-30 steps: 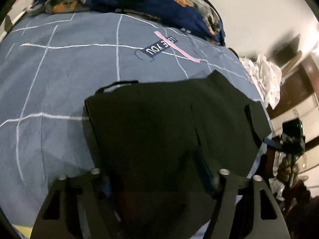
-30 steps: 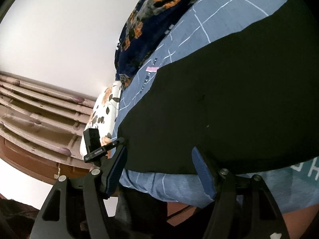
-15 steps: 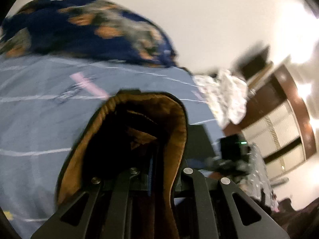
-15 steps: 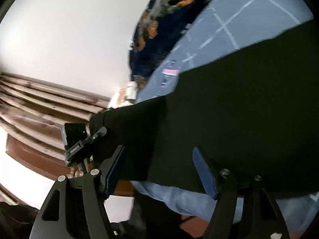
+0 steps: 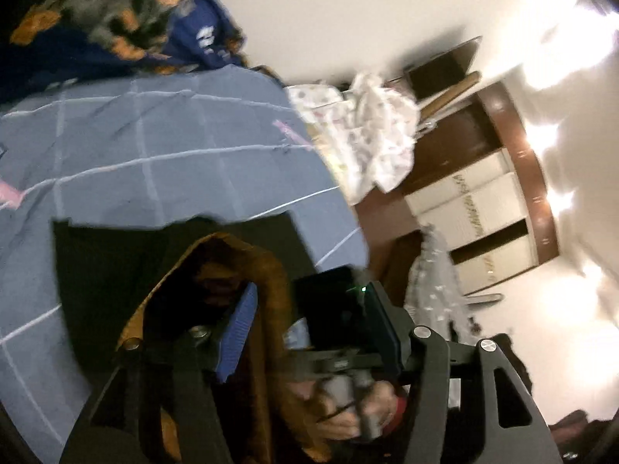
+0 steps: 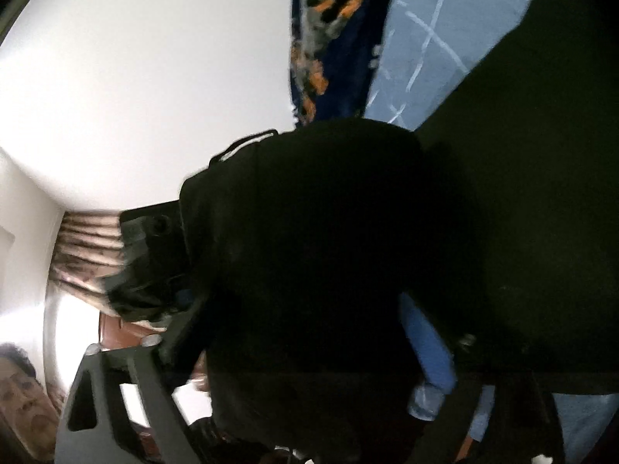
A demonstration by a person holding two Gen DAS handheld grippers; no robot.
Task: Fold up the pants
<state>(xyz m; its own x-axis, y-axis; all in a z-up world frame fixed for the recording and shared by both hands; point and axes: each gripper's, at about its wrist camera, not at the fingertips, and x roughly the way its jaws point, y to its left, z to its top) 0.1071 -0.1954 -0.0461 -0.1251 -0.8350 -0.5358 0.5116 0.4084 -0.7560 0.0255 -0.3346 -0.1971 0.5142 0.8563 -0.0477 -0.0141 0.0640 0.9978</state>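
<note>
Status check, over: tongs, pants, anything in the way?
Left tongs just opening, pants lining loose between. Right tongs just opening wide, pants bunched between. Pants partly lifted off bedspread. Right hand close ahead of left tongs.

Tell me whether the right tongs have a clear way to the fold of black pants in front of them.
Probably yes. The right tongs stand wide, having just been opening, and the bunched fold of the black pants already hangs between them. Nothing else shows in the way, though the dark cloth hides whether the pads touch it.
</note>
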